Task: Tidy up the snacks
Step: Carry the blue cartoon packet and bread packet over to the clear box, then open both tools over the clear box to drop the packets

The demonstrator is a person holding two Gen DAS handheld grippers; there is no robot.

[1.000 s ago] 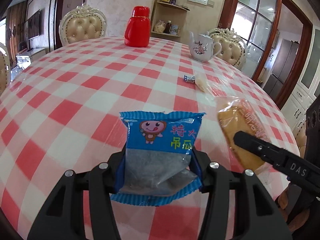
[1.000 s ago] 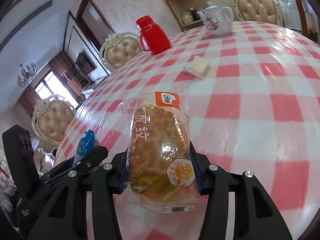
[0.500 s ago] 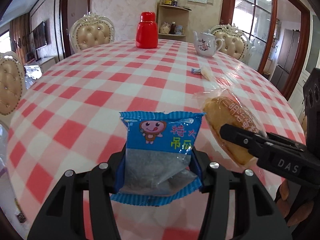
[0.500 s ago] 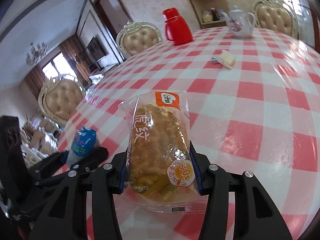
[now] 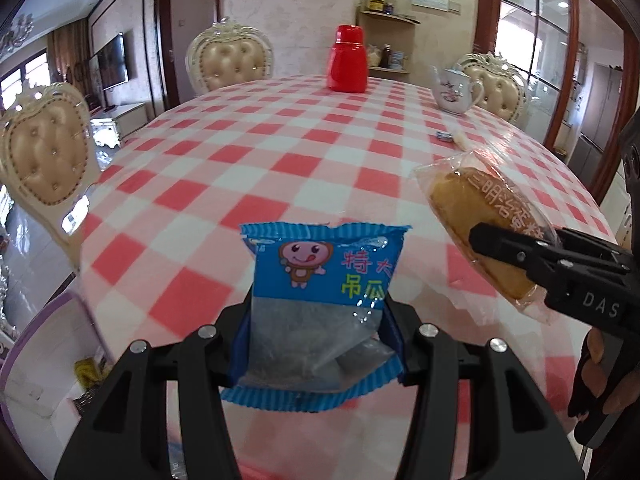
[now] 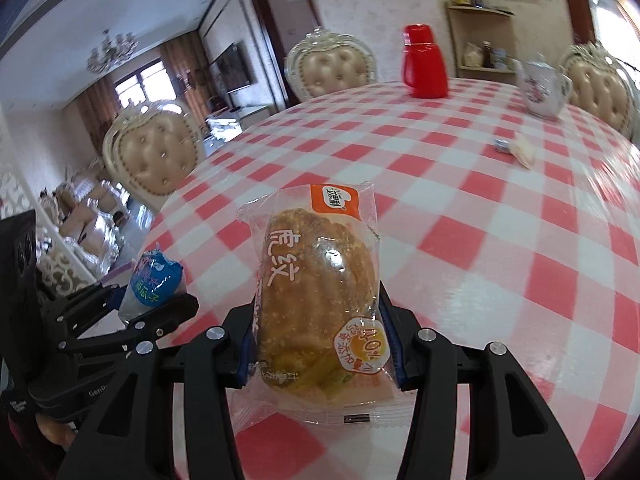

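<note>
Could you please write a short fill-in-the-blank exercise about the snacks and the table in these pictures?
1. The left gripper holds a ____ snack packet.
2. The right gripper holds a wrapped ____.
3. The bottle at the table's far side is ____.
4. The teapot is mainly ____.

Missing words: blue; bread; red; white

Both grippers now sit farther back from the table (image 5: 320, 128), nearer its edge; more chairs and room show. Right gripper (image 6: 318, 344) rolls level, so its bread packet (image 6: 320, 292) stands upright.
</note>
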